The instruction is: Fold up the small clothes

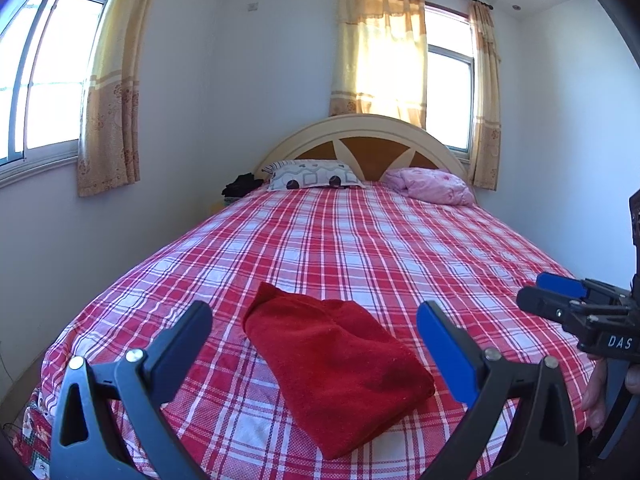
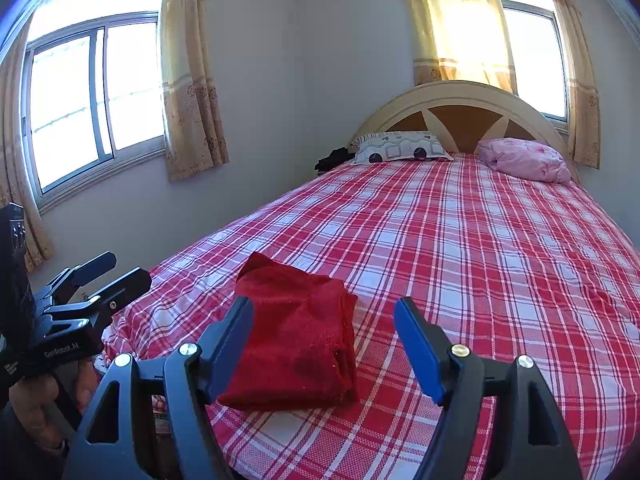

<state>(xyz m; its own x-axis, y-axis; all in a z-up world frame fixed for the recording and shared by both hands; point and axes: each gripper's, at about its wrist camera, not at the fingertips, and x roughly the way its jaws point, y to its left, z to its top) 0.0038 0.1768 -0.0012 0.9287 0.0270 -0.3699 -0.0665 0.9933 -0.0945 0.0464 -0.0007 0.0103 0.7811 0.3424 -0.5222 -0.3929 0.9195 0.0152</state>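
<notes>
A red cloth (image 1: 336,368) lies folded into a compact rectangle near the foot of the bed, on the red and white plaid sheet (image 1: 360,240). It also shows in the right wrist view (image 2: 296,332). My left gripper (image 1: 314,320) is open and empty, held above the near end of the cloth. My right gripper (image 2: 324,320) is open and empty, just right of the cloth. In the left wrist view the right gripper (image 1: 544,292) shows at the right edge. In the right wrist view the left gripper (image 2: 120,268) shows at the left edge.
A patterned pillow (image 1: 316,174) and a pink bundle (image 1: 432,184) lie by the headboard (image 1: 360,140). Dark clothing (image 1: 242,184) sits left of the pillow. Walls with curtained windows (image 1: 44,80) close in on the left and behind the bed.
</notes>
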